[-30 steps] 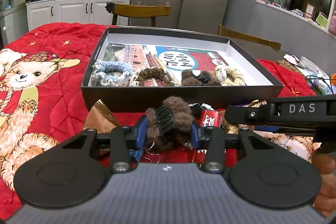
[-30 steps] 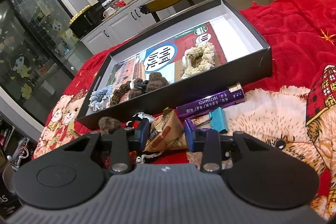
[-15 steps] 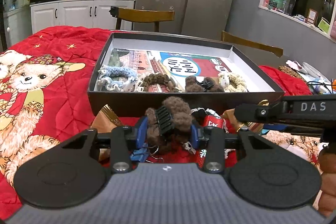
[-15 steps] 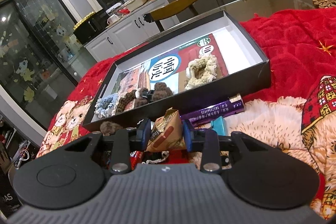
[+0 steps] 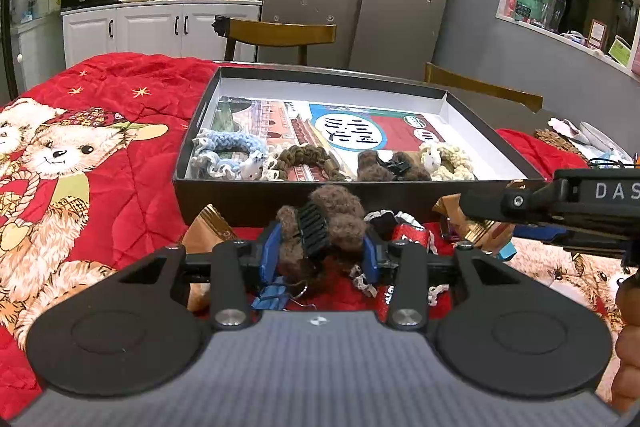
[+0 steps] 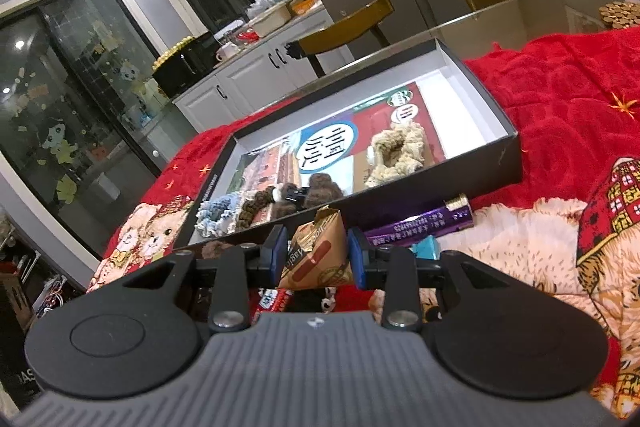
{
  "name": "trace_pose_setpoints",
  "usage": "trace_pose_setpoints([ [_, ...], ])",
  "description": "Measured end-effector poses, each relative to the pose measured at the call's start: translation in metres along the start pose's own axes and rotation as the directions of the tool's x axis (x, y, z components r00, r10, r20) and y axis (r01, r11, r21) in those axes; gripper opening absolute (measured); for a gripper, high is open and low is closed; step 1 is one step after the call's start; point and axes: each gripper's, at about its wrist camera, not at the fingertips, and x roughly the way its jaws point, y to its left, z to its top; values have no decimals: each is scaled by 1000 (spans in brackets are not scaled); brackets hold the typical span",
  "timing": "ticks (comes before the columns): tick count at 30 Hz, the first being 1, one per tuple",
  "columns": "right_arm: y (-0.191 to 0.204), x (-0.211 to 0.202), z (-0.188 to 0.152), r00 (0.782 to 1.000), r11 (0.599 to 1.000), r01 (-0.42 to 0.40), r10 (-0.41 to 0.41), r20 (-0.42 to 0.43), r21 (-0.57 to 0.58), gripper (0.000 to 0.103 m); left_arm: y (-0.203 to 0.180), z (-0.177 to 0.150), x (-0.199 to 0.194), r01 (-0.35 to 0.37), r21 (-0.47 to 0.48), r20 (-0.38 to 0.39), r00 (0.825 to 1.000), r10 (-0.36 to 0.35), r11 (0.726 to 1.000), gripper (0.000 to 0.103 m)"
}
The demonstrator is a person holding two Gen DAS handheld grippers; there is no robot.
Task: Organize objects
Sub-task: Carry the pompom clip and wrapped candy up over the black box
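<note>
— Grippers first: what do we hold on each side?

— Our left gripper point(image 5: 320, 253) is clamped on a brown fuzzy hair claw point(image 5: 320, 223), its black toothed clip facing us between the blue pads point(image 5: 272, 251). Our right gripper point(image 6: 316, 257) is closed on a brown snack packet point(image 6: 316, 255), pinched from both sides.

— Where do the two sit relative to the black box point(image 5: 248, 197)?

— Both are on the near side of its front wall, not inside it. From the left wrist view, the hair claw is raised above a small heap on the red bear blanket point(image 5: 120, 163): a blue binder clip point(image 5: 272, 301), a red wrapper point(image 5: 412, 233) and a bit of lace trim point(image 5: 362, 277). Another brown packet point(image 5: 208, 233) lies just to the left of our fingers.

— And what do we see already in the box?

— Along its front edge, left to right: a blue-and-white crochet scrunchie point(image 5: 228, 155), an olive-brown scrunchie point(image 5: 304, 159), a second brown fuzzy claw point(image 5: 384, 167) and a cream scrunchie point(image 5: 444, 163). They lie on a printed sheet point(image 5: 352, 131) that covers the floor of the box.

— Anything else near the right side?

— A purple tube point(image 6: 424, 223) lies against the outside of the box wall, with a teal clip point(image 6: 426, 251) just beside it. We cannot tell whether the snack packet touches the blanket below.
</note>
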Motion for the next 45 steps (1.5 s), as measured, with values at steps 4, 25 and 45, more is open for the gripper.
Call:
trace_pose_setpoints([
  [4, 2, -2, -2, 998, 998, -61, 61, 25, -6, 37, 0, 1, -2, -5, 2, 7, 1000, 5, 1000, 47],
  [25, 50, -41, 13, 970, 978, -107, 142, 198, -178, 37, 7, 30, -30, -60, -39, 123, 990, 64, 997, 47],
  [45, 103, -39, 116, 945, 984, -121, 154, 287, -129, 37, 25, 152, -90, -32, -34, 330, 943, 42, 999, 47],
])
